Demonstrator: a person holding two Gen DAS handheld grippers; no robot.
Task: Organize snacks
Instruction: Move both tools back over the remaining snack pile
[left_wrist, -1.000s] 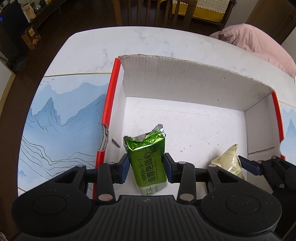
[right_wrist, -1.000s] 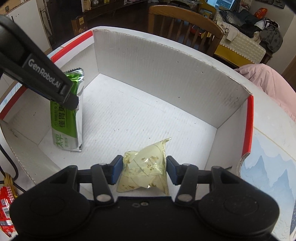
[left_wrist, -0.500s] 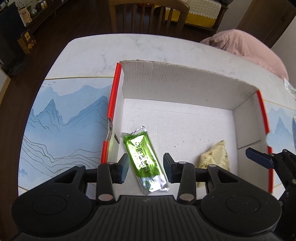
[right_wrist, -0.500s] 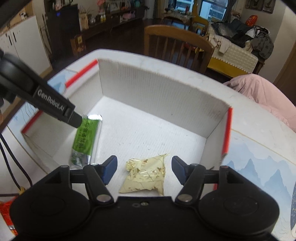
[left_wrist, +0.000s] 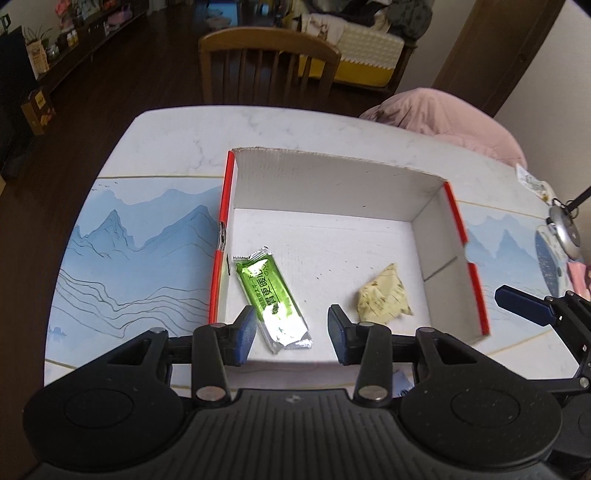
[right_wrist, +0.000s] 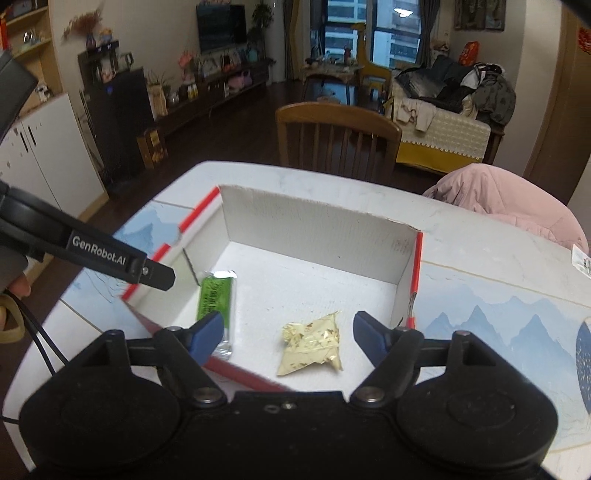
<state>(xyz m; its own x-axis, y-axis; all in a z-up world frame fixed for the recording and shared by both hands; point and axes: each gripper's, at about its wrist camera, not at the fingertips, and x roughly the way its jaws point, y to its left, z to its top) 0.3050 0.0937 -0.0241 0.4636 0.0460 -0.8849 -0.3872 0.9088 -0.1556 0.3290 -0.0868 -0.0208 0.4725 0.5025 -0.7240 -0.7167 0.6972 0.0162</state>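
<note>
A white cardboard box (left_wrist: 332, 177) with red edges sits on the table. A green snack bar (left_wrist: 271, 297) lies flat on its floor at the left; it also shows in the right wrist view (right_wrist: 216, 301). A pale yellow snack packet (left_wrist: 384, 295) lies at the right of the box floor, and shows in the right wrist view (right_wrist: 312, 345). My left gripper (left_wrist: 291, 336) is open and empty, raised above the box's near edge. My right gripper (right_wrist: 288, 332) is open and empty, raised above the near side of the box (right_wrist: 314, 218).
The table (left_wrist: 140, 258) has a blue mountain-print mat. A wooden chair (left_wrist: 266, 66) stands at the far side. A pink garment (left_wrist: 443, 118) lies at the far right. Small items (left_wrist: 561, 229) sit at the table's right edge.
Both grippers let go of their snacks, which now lie flat in the box. Both grippers opened and pulled back and up, away from the box.
</note>
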